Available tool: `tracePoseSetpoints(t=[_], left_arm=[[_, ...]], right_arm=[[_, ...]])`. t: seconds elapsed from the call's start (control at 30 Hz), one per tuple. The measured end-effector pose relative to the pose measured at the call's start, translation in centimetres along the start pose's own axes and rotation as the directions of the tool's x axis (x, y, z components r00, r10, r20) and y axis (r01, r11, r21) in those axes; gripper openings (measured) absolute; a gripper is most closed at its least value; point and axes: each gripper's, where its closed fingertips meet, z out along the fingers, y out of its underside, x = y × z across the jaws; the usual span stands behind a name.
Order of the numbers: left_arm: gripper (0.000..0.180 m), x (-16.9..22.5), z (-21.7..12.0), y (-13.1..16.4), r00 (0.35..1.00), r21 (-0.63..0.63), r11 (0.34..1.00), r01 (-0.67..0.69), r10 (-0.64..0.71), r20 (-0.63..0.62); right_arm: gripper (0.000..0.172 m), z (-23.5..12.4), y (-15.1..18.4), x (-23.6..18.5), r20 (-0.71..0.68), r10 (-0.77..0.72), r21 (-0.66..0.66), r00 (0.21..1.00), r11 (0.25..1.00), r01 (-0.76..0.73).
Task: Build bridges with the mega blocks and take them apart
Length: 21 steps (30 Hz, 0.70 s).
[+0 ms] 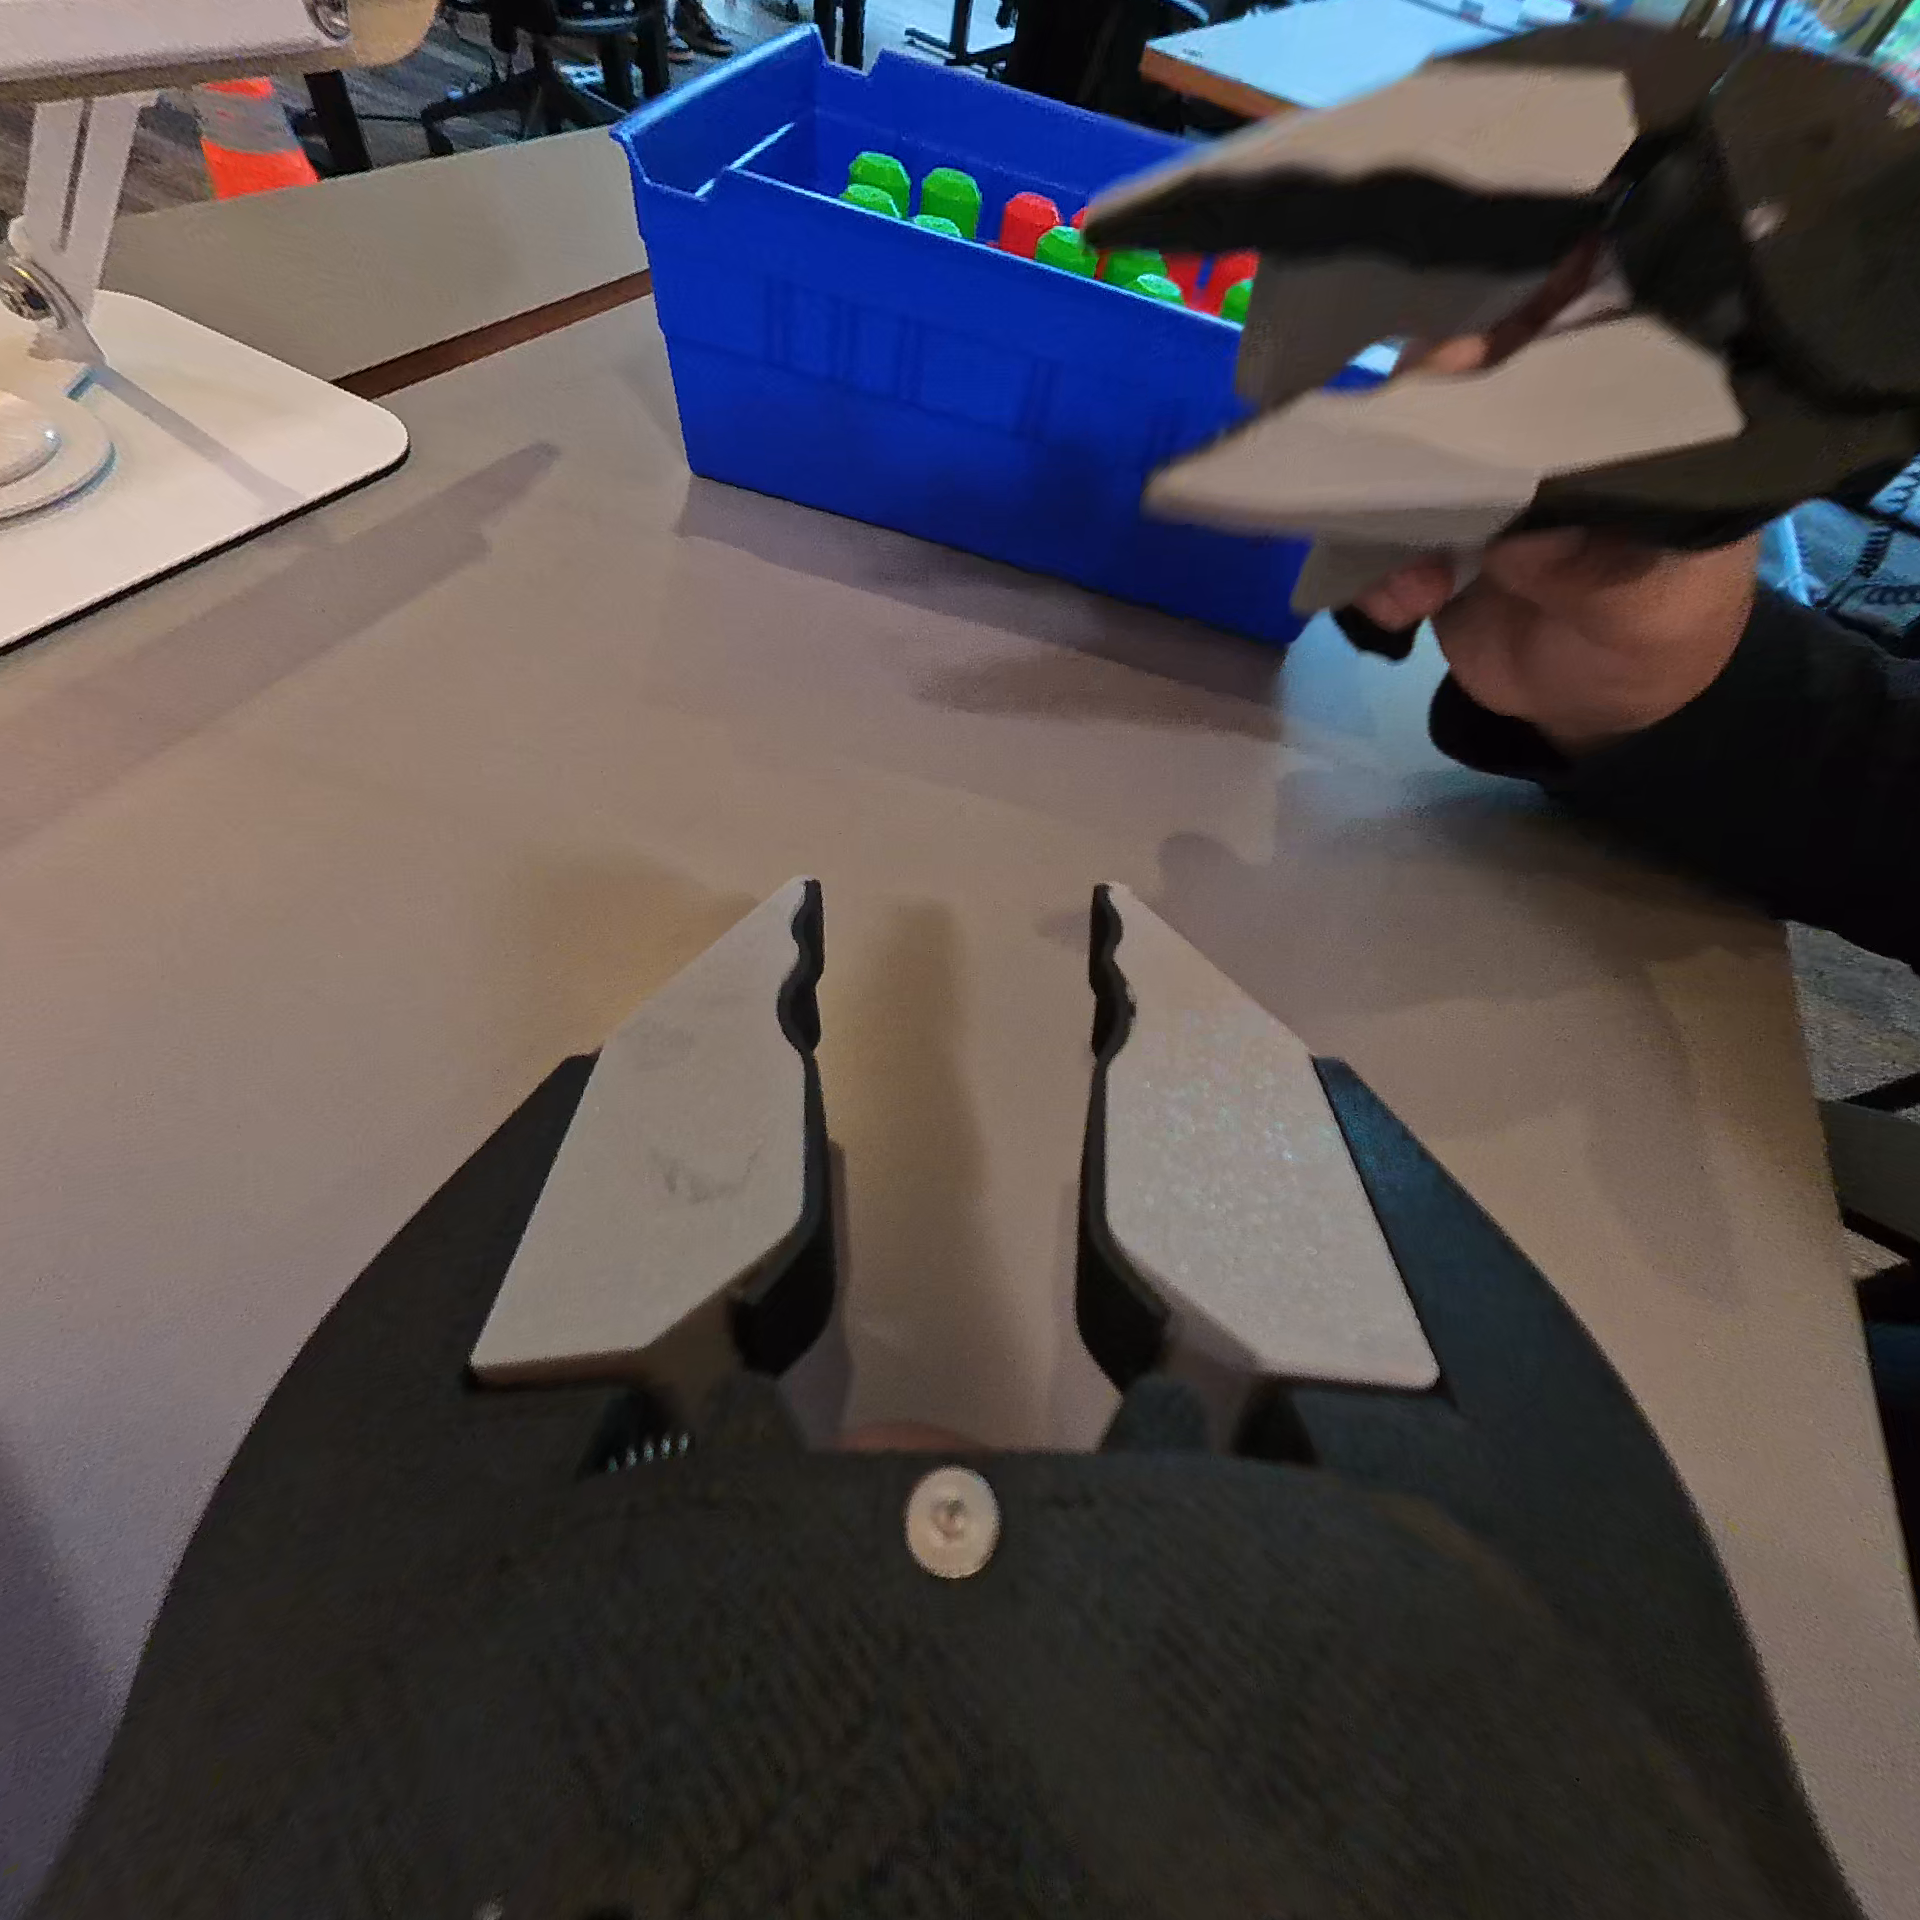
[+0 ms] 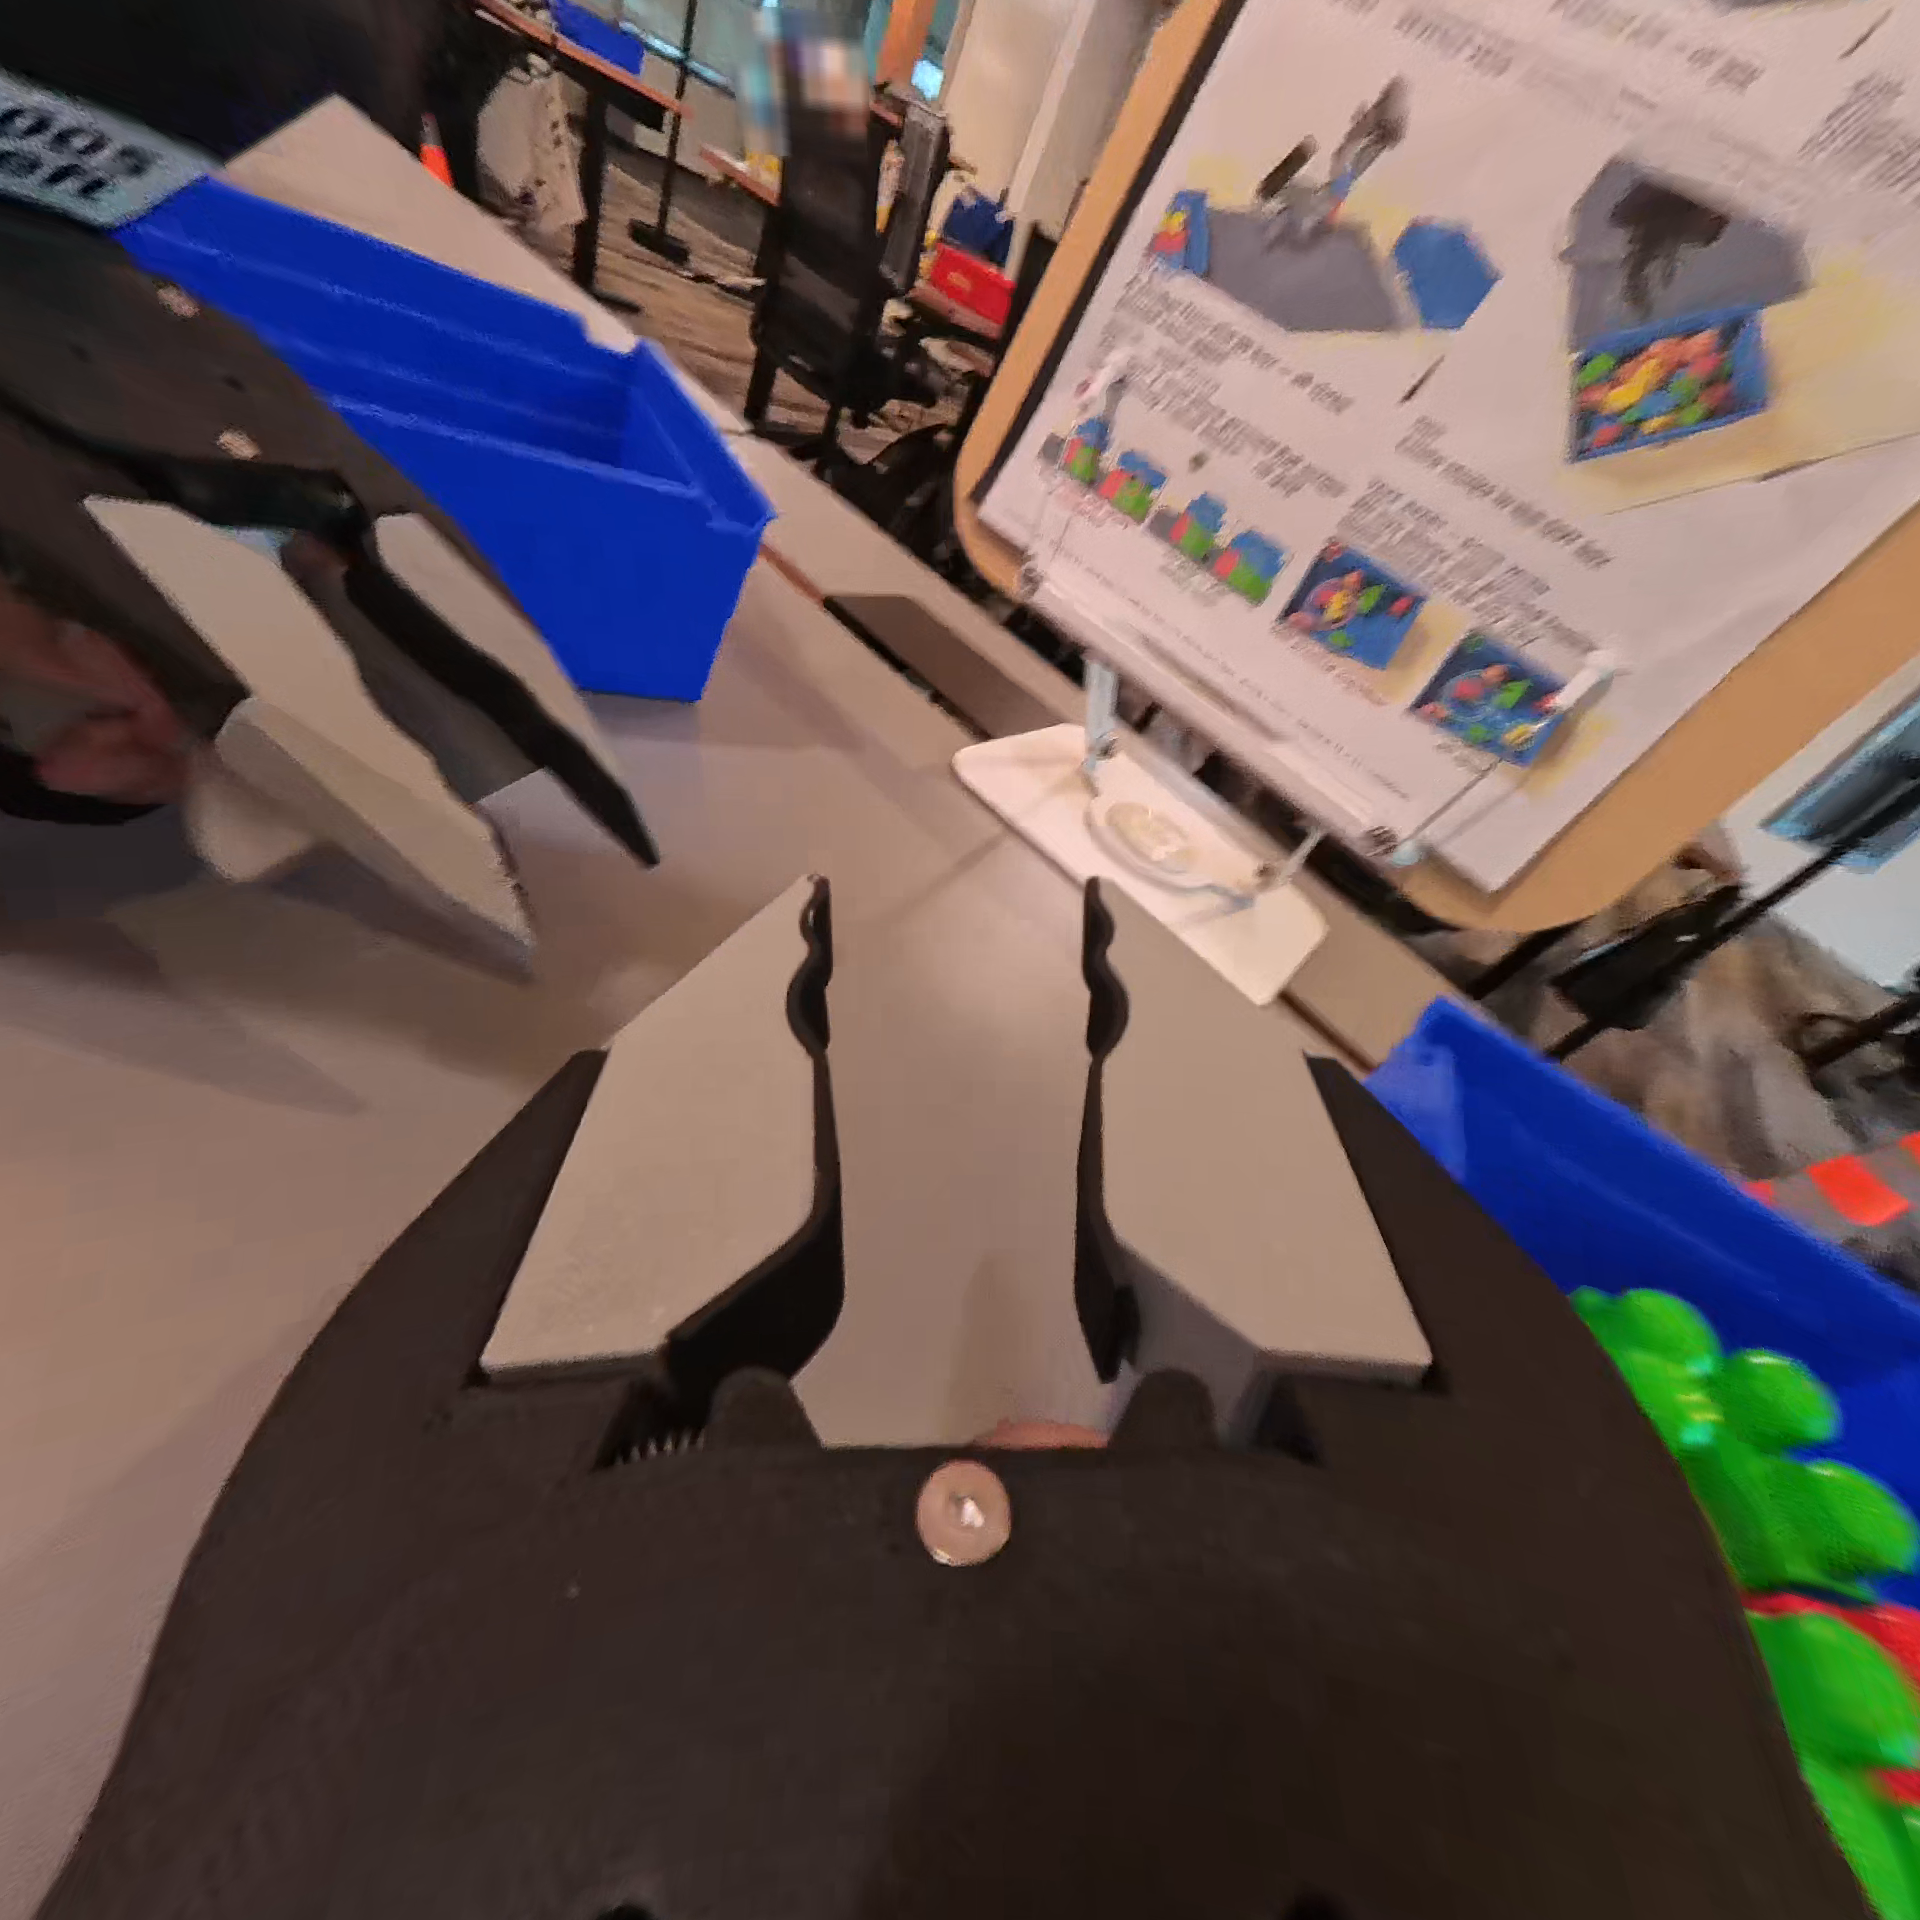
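Grey table (image 1: 520,727): blocks (image 1: 951,197) in blue bin (image 1: 935,416), beyond both empty, parted tongs.

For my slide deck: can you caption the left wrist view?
Left tool open and empty over the table; right tool open beside a blue bin of green and red blocks.

Left gripper (image 1: 956,894) hangs over the near table (image 1: 520,779), jaws apart on nothing. Far ahead and to its right sits a bin (image 1: 935,416) with blocks (image 1: 951,192) inside. Right gripper (image 1: 1174,343) hovers in front of that bin. Far left stands a document stand (image 1: 208,436); a second bin (image 2: 499,416) lies behind the left gripper.
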Motion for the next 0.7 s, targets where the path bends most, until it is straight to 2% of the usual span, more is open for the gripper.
tracePoseSetpoints(t=[0.1,0.2,0.47,0.7], left_arm=[[0.050,0.2,0.6,0.8,1.000,-0.041,0.999,-0.010,0.011,0.006],[0.050,0.4,1.1,1.4,0.999,-0.073,0.997,-0.035,0.036,0.008],[0.050,0.0,1.3,1.9,0.996,-0.111,0.991,-0.074,0.080,0.046],[0.050,0.0,-0.2,0.4,0.987,-0.082,0.990,-0.112,0.120,0.103]], right_arm=[[0.043,0.6,2.6,-3.0,0.151,0.094,-0.080,0.984,0.993,-0.082],[0.043,1.1,3.2,-3.8,0.194,0.111,-0.110,0.975,0.990,-0.091],[0.045,1.4,3.9,-4.2,0.205,0.096,-0.125,0.974,0.990,-0.071],[0.045,1.9,4.7,-4.2,0.205,0.134,-0.136,0.970,0.985,-0.108]])
